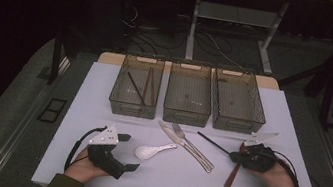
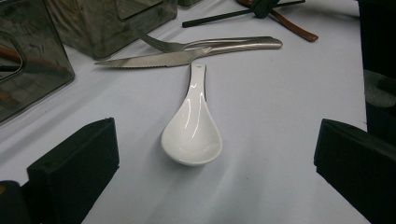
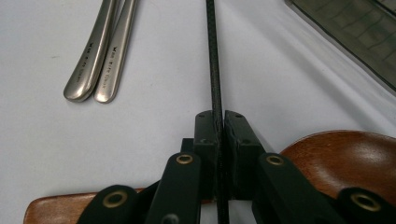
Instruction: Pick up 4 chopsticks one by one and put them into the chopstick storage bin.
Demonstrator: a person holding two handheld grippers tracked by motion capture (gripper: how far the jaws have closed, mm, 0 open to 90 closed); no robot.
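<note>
Black chopstick lies on the white desk near its right front, crossing a brown wooden spoon. Right hand-held gripper has its jaws closed tight on it, likely for lifting toward the trays, where other chopsticks already lie. Left hand-held gripper waits wide open, holding nothing, white ceramic spoon just ahead.

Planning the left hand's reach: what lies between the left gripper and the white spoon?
Nothing: bare table between left gripper and spoon, per left gripper view.
</note>
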